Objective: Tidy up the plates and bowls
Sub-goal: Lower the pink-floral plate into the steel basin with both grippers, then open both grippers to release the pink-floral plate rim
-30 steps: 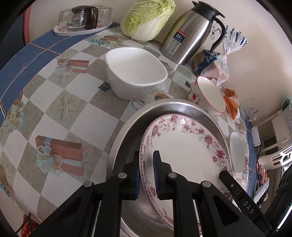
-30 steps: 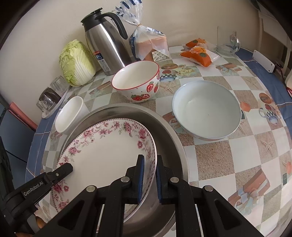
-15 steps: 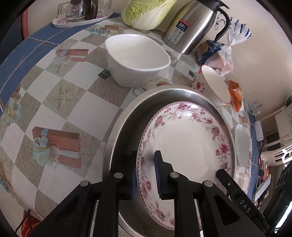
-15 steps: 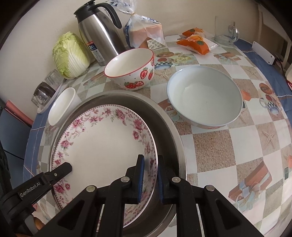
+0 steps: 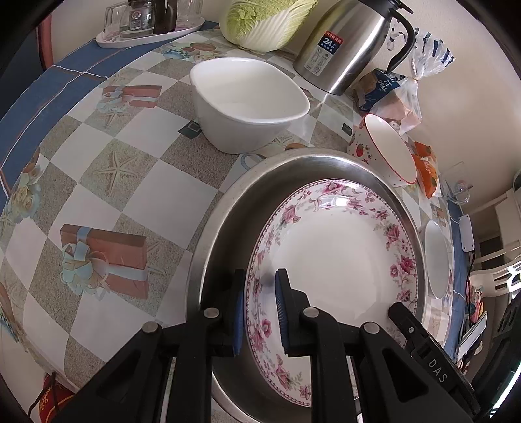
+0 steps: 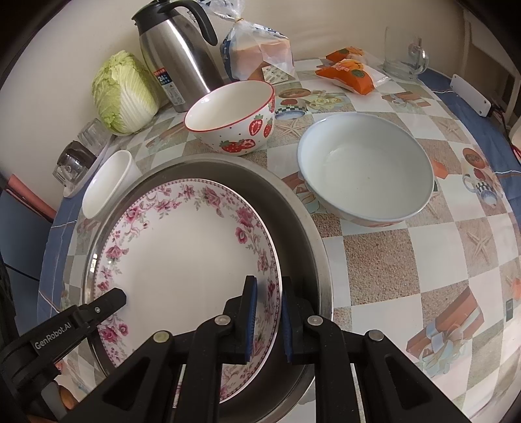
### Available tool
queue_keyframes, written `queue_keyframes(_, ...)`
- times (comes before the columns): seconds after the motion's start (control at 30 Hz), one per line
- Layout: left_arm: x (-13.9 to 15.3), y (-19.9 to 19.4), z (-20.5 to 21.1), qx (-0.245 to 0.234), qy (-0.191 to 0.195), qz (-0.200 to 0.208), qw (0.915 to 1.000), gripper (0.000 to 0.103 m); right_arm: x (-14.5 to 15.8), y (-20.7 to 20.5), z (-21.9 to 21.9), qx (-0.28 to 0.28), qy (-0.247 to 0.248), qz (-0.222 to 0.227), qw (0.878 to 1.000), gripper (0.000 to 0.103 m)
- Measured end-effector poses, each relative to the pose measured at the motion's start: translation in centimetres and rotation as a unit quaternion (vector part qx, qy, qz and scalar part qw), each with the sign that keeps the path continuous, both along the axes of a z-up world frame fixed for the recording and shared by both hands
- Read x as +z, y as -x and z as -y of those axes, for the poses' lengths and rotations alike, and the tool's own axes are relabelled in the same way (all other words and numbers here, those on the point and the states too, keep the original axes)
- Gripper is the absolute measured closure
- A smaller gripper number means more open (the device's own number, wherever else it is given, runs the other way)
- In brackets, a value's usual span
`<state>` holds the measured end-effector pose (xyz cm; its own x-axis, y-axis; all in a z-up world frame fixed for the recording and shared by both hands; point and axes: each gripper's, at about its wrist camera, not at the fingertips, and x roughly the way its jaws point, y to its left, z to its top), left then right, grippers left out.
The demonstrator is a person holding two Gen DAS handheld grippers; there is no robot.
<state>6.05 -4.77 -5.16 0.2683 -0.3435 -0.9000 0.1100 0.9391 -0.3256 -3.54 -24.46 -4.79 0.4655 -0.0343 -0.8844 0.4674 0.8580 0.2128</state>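
Observation:
A floral-rimmed plate (image 5: 335, 257) lies inside a wide steel basin (image 5: 221, 227); both show in the right wrist view too, plate (image 6: 182, 257) and basin (image 6: 306, 227). My left gripper (image 5: 259, 306) straddles the plate's left rim, its jaws slightly parted around it. My right gripper (image 6: 267, 312) straddles the plate's right rim, its jaws also slightly parted. A white oval bowl (image 5: 244, 101), a strawberry bowl (image 6: 234, 117) and a pale blue-rimmed bowl (image 6: 364, 169) stand on the table around the basin.
A steel thermos (image 6: 176, 55), a cabbage (image 6: 123, 91), a bread bag (image 6: 257, 45), orange snack packs (image 6: 351, 71), a glass mug (image 6: 403, 55) and a tray of glasses (image 5: 146, 22) line the table's back. The checked tablecloth (image 5: 97, 182) lies bare left of the basin.
The plate has gone down from a tilt to lie lower in the basin. Both grippers' jaws have opened a little around its rim.

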Motion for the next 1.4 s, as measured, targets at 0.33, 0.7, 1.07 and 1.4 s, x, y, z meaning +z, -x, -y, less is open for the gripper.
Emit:
queue_keyframes(0.33,0.1,0.0,-0.4,0.008,-0.007,-0.003,0.9999,0.084,0.0,-0.1,0.1,0.0,-0.002,-0.003,1.0,0.086)
queue_keyframes(0.7,0.3,0.2,-0.6,0.02,-0.008,-0.005,0.9998,0.084,-0.2,-0.1,0.0,0.006,-0.01,-0.004,1.0,0.086)
queue_keyframes(1.07,2.5,0.7,-0.3,0.014,-0.022,0.028,0.9993,0.081,2.1,0.6,0.0,0.002,0.02,0.029,0.999,0.086)
queue_keyframes(1.4,3.7,1.5,0.6,-0.005,-0.029,0.049,0.9983,0.048,3.3,1.3,0.4,-0.005,0.023,0.052,0.998,0.086)
